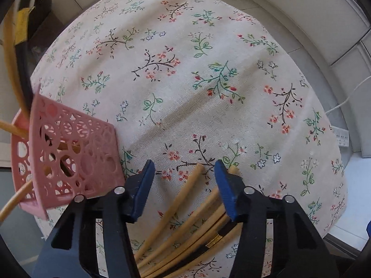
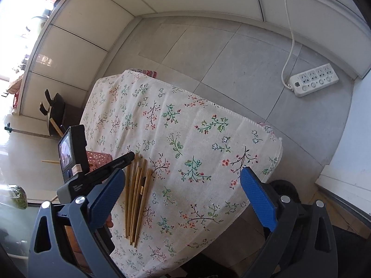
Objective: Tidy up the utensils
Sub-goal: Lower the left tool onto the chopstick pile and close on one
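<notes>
Several wooden chopsticks (image 1: 185, 220) lie fanned on the floral tablecloth (image 1: 197, 81). My left gripper (image 1: 184, 164) points down over their ends with its blue jaws apart. One chopstick tip (image 1: 198, 168) lies in the gap, and the others run under the right-hand finger (image 1: 228, 197). No pad presses on any stick. A pink perforated basket (image 1: 69, 157) stands at the table's left edge, holding a few chopsticks (image 1: 11, 127). In the right wrist view the bundle of chopsticks (image 2: 136, 199) lies beside the pink basket (image 2: 99, 158). My right gripper (image 2: 183, 172) hangs wide open and empty over the cloth.
The small table's cloth edge (image 2: 208, 103) drops to a grey tiled floor. A white power strip (image 2: 313, 80) with its cable lies on the floor at the far right. A dark object (image 2: 55, 108) stands by the wall at the left. The left gripper's camera (image 2: 71, 148) rises above the basket.
</notes>
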A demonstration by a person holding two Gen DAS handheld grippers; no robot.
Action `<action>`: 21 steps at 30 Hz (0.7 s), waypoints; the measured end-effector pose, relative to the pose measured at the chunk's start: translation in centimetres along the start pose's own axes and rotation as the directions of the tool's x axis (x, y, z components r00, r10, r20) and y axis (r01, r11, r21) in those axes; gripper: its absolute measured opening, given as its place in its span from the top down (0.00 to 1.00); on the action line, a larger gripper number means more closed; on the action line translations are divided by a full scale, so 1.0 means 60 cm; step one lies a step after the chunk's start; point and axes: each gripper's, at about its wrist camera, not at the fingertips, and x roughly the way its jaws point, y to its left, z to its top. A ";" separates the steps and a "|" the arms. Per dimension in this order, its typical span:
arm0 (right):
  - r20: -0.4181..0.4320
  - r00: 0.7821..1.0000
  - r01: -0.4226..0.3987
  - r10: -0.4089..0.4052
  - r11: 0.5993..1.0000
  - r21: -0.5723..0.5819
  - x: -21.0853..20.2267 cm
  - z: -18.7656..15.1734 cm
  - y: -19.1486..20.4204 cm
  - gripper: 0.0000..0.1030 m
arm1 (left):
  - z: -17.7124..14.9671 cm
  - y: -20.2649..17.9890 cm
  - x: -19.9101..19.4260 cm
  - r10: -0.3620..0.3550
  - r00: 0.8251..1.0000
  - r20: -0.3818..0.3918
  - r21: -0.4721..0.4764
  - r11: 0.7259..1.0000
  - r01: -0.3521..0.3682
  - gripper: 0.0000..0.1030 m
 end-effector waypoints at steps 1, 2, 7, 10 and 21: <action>-0.001 1.000 0.001 -0.001 1.000 -0.001 0.001 0.000 0.001 0.06 | 0.001 0.003 0.000 -0.012 1.000 0.004 -0.003 1.000 0.012 0.50; -0.002 1.000 0.002 -0.002 1.000 0.000 0.002 0.000 0.002 0.06 | 0.002 0.004 -0.001 -0.014 1.000 0.008 -0.001 1.000 0.014 0.53; -0.014 1.000 0.006 -0.006 1.000 -0.011 0.008 -0.003 0.005 0.06 | -0.005 0.001 0.008 -0.040 0.999 -0.011 0.013 0.999 0.040 0.73; -0.013 1.000 0.013 -0.013 1.000 -0.010 0.009 -0.003 0.004 0.06 | -0.013 -0.002 0.011 -0.063 0.998 -0.012 0.013 0.998 0.064 0.84; -0.056 0.998 0.030 -0.032 0.999 -0.027 0.034 -0.014 0.015 0.06 | -0.105 0.010 -0.072 -0.170 0.976 0.136 -0.012 0.985 0.173 0.94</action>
